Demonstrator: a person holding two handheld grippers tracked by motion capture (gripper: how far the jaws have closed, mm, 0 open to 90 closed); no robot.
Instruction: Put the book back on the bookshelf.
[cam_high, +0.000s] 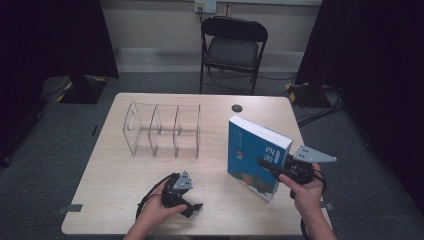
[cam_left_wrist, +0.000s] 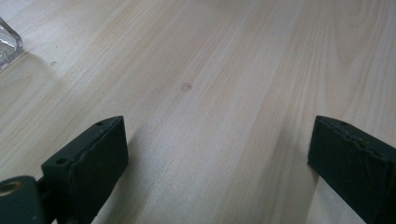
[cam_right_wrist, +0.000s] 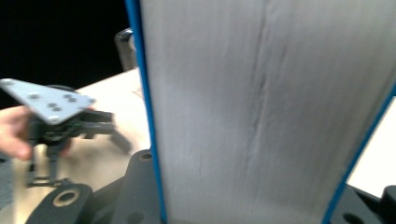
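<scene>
A thick blue book (cam_high: 252, 157) stands tilted on its edge at the right of the wooden table (cam_high: 120, 180). My right gripper (cam_high: 268, 165) is shut on it from the right, one jaw lying across the cover. In the right gripper view the book's grey page block (cam_right_wrist: 261, 107) rises between the jaws. My left gripper (cam_high: 192, 206) rests near the table's front edge, left of the book and apart from it. Its jaws stand open over bare wood (cam_left_wrist: 210, 93) with nothing between them. The left gripper (cam_right_wrist: 105, 130) also appears in the right gripper view, held by a hand.
A clear acrylic rack (cam_high: 162, 130) with three compartments stands at the back left of the table; its corner (cam_left_wrist: 9, 46) shows in the left gripper view. A small black disc (cam_high: 237, 108) lies near the far edge. A folding chair (cam_high: 232, 47) stands beyond the table.
</scene>
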